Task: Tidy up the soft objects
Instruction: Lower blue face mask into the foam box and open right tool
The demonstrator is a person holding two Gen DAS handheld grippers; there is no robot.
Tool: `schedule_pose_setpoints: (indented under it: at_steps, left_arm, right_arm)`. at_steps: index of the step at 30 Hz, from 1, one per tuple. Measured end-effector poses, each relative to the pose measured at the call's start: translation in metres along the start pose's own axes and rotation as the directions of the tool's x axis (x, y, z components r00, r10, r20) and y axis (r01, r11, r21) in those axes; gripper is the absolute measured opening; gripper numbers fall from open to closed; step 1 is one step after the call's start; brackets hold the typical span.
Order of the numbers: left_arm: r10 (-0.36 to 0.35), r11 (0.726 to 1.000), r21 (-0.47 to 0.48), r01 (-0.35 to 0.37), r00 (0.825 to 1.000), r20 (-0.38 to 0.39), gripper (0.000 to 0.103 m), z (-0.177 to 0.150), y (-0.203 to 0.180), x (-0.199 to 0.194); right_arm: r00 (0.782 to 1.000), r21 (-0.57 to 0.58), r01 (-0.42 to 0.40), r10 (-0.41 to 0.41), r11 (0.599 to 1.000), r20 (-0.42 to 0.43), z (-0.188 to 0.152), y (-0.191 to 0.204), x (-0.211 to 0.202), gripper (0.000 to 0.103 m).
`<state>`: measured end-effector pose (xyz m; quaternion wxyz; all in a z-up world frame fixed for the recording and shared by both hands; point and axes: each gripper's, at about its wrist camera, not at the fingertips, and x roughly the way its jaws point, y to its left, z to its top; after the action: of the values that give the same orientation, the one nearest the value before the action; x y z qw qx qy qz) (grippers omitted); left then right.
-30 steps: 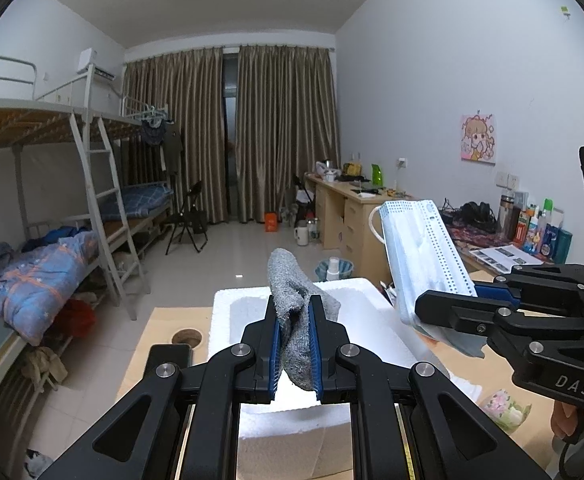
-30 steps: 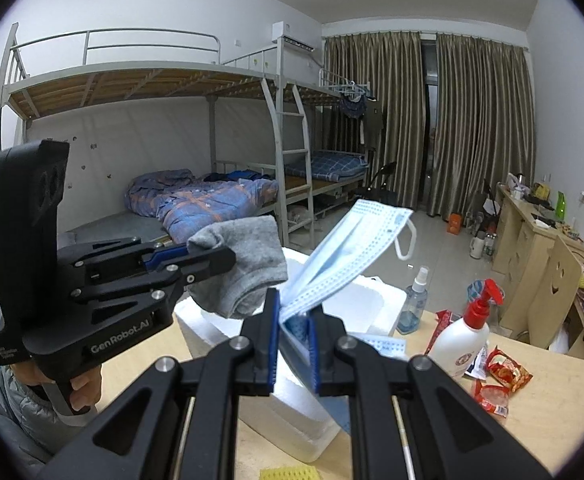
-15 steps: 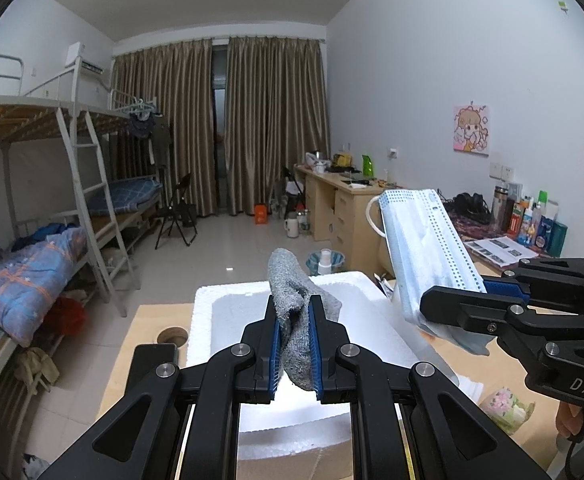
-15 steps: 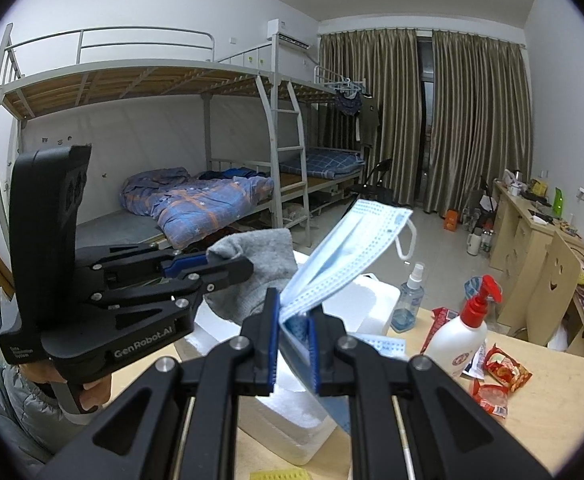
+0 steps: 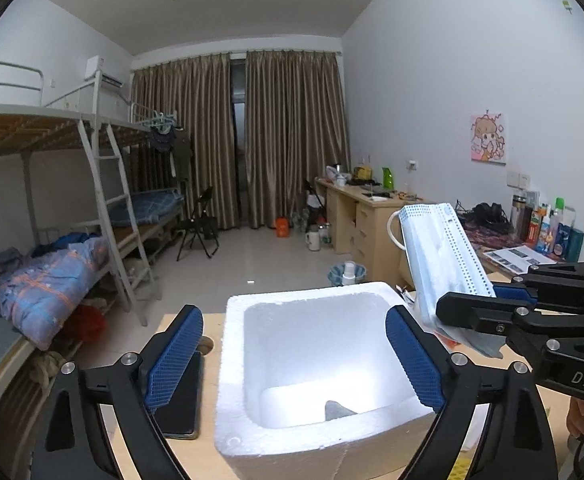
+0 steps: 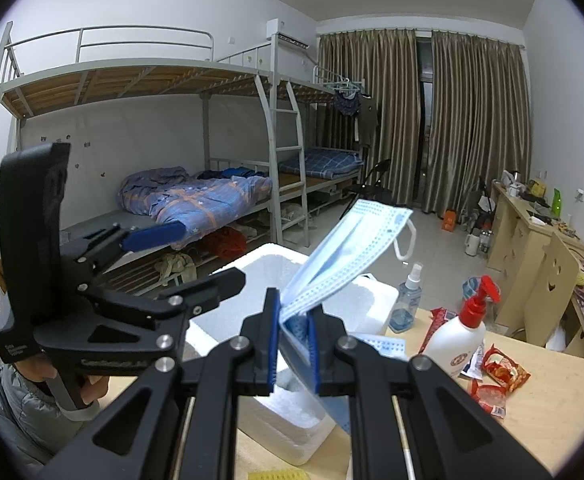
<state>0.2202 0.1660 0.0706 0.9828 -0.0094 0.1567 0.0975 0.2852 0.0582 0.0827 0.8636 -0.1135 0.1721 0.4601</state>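
Your left claw [image 5: 293,354] has just sprung wide, dropping the sock [image 5: 337,408] into the foam box [image 5: 232,360]. Your right claw [image 6: 293,344] grips the mask [image 6: 347,248], poised beside the box for its turn.

Partly hidden items in a bedroom tidy-up scene.
Only a grey tip of the sock [image 5: 336,409] shows above the near wall of the foam box [image 5: 292,440]; the face mask [image 6: 347,256] covers part of the box's far rim, and labels on desk bottles [image 5: 547,228] are too small to read.
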Motion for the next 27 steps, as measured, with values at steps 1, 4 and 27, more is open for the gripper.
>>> schedule_pose_setpoints:
  at_steps: [1, 4, 27]
  left_arm:
    - [0.003, 1.000, -0.003, -0.003, 1.000, 0.001, 0.097, 0.000, 0.001, -0.001]
    - [0.022, 1.000, -0.015, -0.021, 1.000, 0.018, 0.100, -0.001, 0.007, -0.007]
    - [0.089, 0.995, -0.045, -0.088, 0.996, 0.022, 0.100, -0.003, 0.031, -0.029]
  right_arm:
    - [1.000, -0.001, 0.000, 0.000, 1.000, -0.001, 0.000, 0.001, 0.000, 0.016]
    - [1.000, -0.004, -0.006, 0.006, 1.000, -0.004, 0.002, 0.004, 0.003, 0.016]
    - [0.996, -0.006, -0.036, 0.035, 0.999, -0.085, 0.004, -0.001, 0.050, 0.028]
